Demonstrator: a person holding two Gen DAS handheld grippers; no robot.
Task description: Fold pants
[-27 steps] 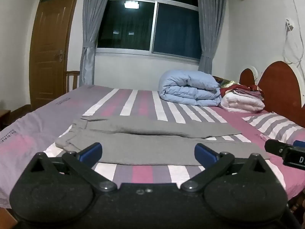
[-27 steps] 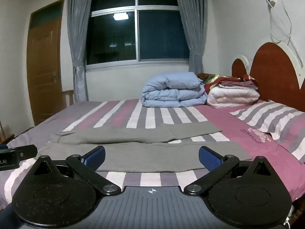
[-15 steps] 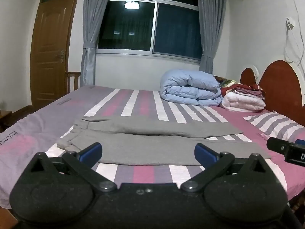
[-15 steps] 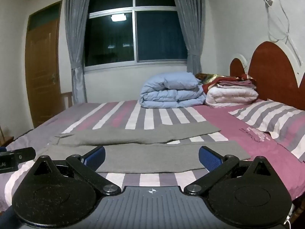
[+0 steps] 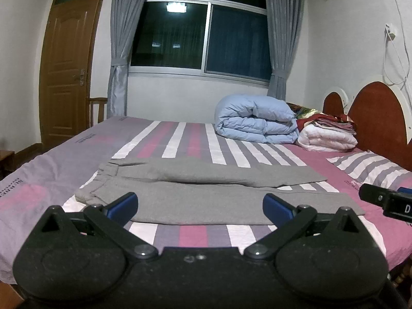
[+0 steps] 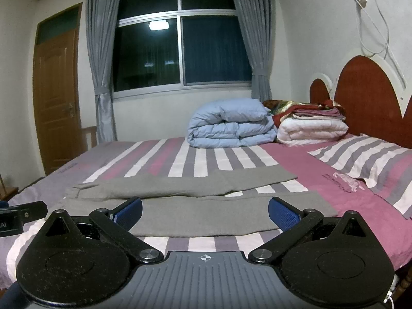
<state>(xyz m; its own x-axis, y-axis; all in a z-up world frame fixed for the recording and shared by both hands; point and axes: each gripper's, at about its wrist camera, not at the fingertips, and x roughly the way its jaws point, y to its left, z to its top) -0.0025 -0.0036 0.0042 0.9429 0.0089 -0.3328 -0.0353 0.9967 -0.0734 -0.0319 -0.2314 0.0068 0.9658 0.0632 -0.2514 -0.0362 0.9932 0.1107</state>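
Grey pants [image 5: 206, 190] lie flat across the striped bed, waistband at the left, both legs spread toward the right; they also show in the right wrist view [image 6: 195, 200]. My left gripper [image 5: 199, 206] is open and empty, held in front of the near leg, above the bed's front edge. My right gripper [image 6: 205, 212] is open and empty, also in front of the near leg. The right gripper's tip shows at the right edge of the left wrist view [image 5: 386, 200]; the left gripper's tip shows at the left edge of the right wrist view [image 6: 20, 216].
A folded blue duvet [image 5: 255, 123] and a stack of folded blankets [image 5: 327, 134] sit at the far side of the bed. A striped pillow [image 6: 365, 164] lies at the right by the red headboard [image 6: 370, 97]. A wooden door [image 5: 67, 77] is at left.
Both grippers have drifted slightly, so the views shifted a little. The pants have not moved and both grippers stay open.
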